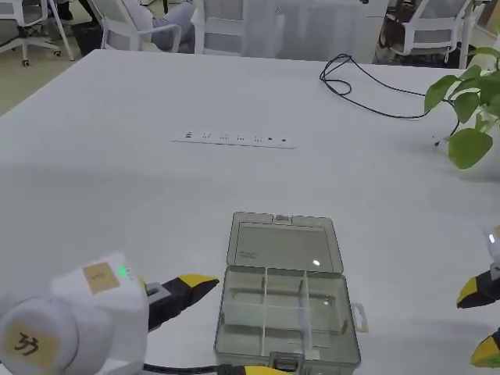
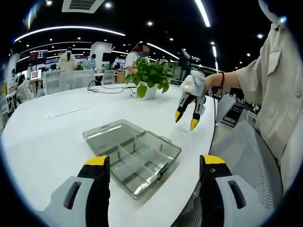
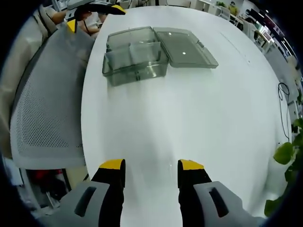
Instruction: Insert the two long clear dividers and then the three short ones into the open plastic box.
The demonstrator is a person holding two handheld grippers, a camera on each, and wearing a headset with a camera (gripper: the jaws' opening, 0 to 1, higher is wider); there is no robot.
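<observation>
We see left gripper [image 2: 156, 161] released, empty; right gripper [image 3: 151, 164] released, empty. Sticker [image 1: 29, 342] on left gripper reads "33". Open box [image 1: 224, 308] holds dividers [image 1: 266, 301], on desk [image 1: 156, 195].

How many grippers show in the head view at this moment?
2. The left gripper is at lower left, open, by the near-left corner of the plastic box; the right gripper is at the right edge, open, apart from it.

White table [image 1: 156, 180], office chairs [image 1: 129, 23], ceiling lights [image 2: 66, 29]
</observation>
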